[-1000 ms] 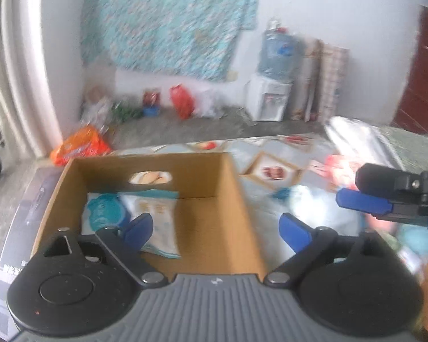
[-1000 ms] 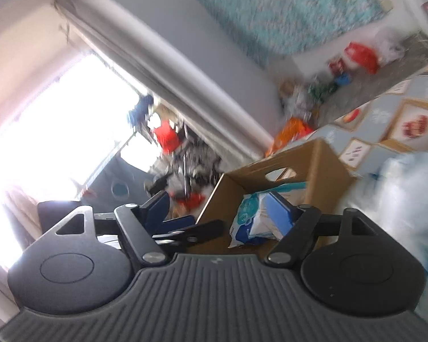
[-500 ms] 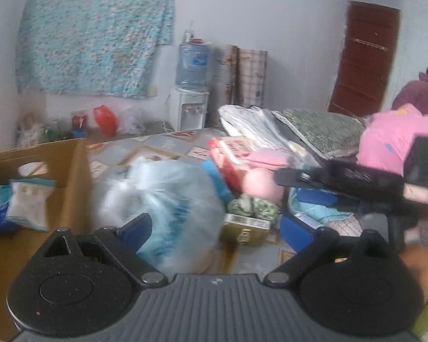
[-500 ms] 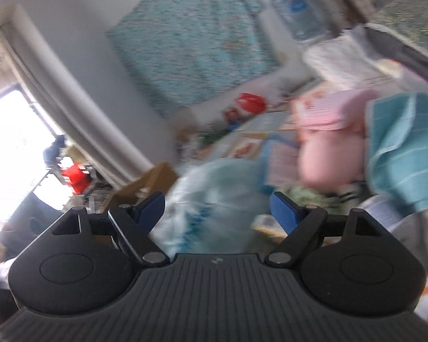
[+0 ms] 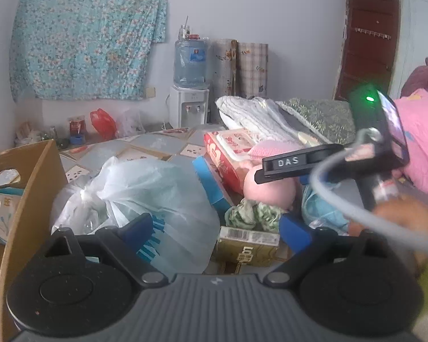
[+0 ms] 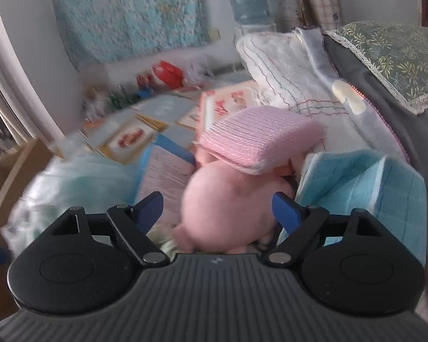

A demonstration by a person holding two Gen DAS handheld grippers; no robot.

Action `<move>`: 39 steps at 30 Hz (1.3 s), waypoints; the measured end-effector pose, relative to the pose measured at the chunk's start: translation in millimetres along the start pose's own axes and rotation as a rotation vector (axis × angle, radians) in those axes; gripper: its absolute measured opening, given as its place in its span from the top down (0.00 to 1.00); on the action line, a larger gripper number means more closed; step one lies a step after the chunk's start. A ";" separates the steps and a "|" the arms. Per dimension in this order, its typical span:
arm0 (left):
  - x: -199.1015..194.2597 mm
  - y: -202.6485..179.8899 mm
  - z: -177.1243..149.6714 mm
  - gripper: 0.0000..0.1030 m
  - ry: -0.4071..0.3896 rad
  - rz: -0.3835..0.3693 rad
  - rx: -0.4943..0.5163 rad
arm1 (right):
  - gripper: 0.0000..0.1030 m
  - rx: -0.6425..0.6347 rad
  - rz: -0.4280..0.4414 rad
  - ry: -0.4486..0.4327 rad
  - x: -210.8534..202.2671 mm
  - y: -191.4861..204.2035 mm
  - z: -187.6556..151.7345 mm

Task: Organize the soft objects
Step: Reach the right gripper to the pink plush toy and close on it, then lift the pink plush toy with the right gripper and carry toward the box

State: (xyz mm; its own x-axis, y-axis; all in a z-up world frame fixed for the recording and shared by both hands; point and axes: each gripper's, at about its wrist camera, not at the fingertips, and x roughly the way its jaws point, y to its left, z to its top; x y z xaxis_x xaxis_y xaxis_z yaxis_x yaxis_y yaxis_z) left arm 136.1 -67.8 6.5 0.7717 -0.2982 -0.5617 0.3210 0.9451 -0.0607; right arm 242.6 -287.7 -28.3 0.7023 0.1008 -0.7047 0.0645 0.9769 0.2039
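Observation:
A pink plush toy [image 6: 231, 199] lies in a pile of soft things, with a pink knitted cloth [image 6: 259, 139] on top of it and a light blue towel [image 6: 365, 182] to its right. My right gripper [image 6: 218, 206] is open, its jaws on either side of the plush, not touching. My left gripper [image 5: 216, 228] is open and empty above a tied white plastic bag [image 5: 145, 199], a green patterned cloth [image 5: 254, 212] and a gold box [image 5: 248, 245]. The plush [image 5: 271, 191] shows in the left wrist view under the right gripper's body [image 5: 328, 159].
A cardboard box [image 5: 22, 199] stands at the left holding wipe packs [image 5: 0, 205]. A red-and-white pack [image 5: 231, 148], folded quilts [image 5: 259, 116] and a green pillow [image 6: 391, 54] lie behind the pile. A water dispenser [image 5: 189, 85] stands by the wall.
Both grippers have swung right, away from the cardboard box, to the pile of soft things. The right gripper has closed in on the pink plush. Both stay open.

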 end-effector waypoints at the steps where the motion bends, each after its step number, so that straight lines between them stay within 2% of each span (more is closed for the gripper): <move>1: 3.0 1.3 -1.6 0.07 0.008 0.002 0.001 | 0.18 -0.011 -0.010 0.016 6.4 1.4 0.6; 3: 5.5 4.3 -4.4 0.07 0.019 -0.007 -0.008 | 0.16 -0.041 -0.034 0.042 21.2 4.8 3.7; 5: 7.0 6.9 -8.1 0.07 0.026 -0.025 -0.015 | 0.09 -0.071 -0.061 0.051 29.8 9.0 5.0; 7: 7.8 8.6 -11.8 0.07 0.034 -0.037 -0.014 | 0.08 -0.104 -0.088 0.059 38.6 11.1 6.4; 9: 7.4 10.0 -15.7 0.07 0.042 -0.044 -0.014 | 0.11 -0.109 -0.108 0.060 42.8 10.5 4.4; 10: 7.0 10.9 -17.4 0.07 0.046 -0.048 -0.016 | 0.20 -0.107 -0.116 0.055 42.0 8.6 2.9; 11: 6.3 12.1 -18.6 0.07 0.048 -0.054 -0.019 | 0.21 -0.100 -0.109 0.048 41.0 5.2 2.7; 15: 1.4 14.6 -22.3 0.07 0.040 -0.073 -0.013 | 0.25 -0.005 -0.025 0.010 24.7 -12.7 8.3; 16: -0.1 14.4 -22.7 0.07 0.037 -0.077 -0.010 | 0.25 0.025 0.006 -0.008 18.2 -17.4 10.7; 21: -11.2 12.9 -23.4 0.07 0.022 -0.122 -0.006 | 0.25 0.221 0.282 -0.071 -20.4 -41.5 23.1; 25: -26.6 12.8 -27.0 0.06 0.019 -0.163 -0.010 | 0.24 0.325 0.514 -0.065 -46.7 -41.4 8.9; 27: -37.4 11.9 -30.7 0.06 0.018 -0.170 0.004 | 0.23 0.358 0.635 -0.027 -54.2 -33.6 -6.2; 29: -48.9 10.2 -35.9 0.06 0.023 -0.175 0.026 | 0.22 0.363 0.720 0.026 -57.7 -21.4 -24.6; 34: -69.4 8.0 -57.3 0.05 0.080 -0.173 0.084 | 0.21 0.380 0.866 0.216 -43.0 15.4 -78.8; 37: -71.9 7.0 -72.8 0.05 0.139 -0.169 0.098 | 0.21 0.395 0.912 0.333 -20.9 33.1 -105.0; 39: -69.5 7.9 -81.4 0.05 0.166 -0.161 0.092 | 0.20 0.387 0.882 0.385 -7.7 42.4 -117.8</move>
State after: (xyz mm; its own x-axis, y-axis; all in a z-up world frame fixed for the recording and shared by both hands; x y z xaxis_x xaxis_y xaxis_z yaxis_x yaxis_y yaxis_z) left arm 40.3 -28.8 -22.0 0.6084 -0.4107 -0.6791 0.4870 0.8688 -0.0891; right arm 156.5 -224.8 -94.3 0.3411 0.8705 -0.3548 -0.0914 0.4063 0.9091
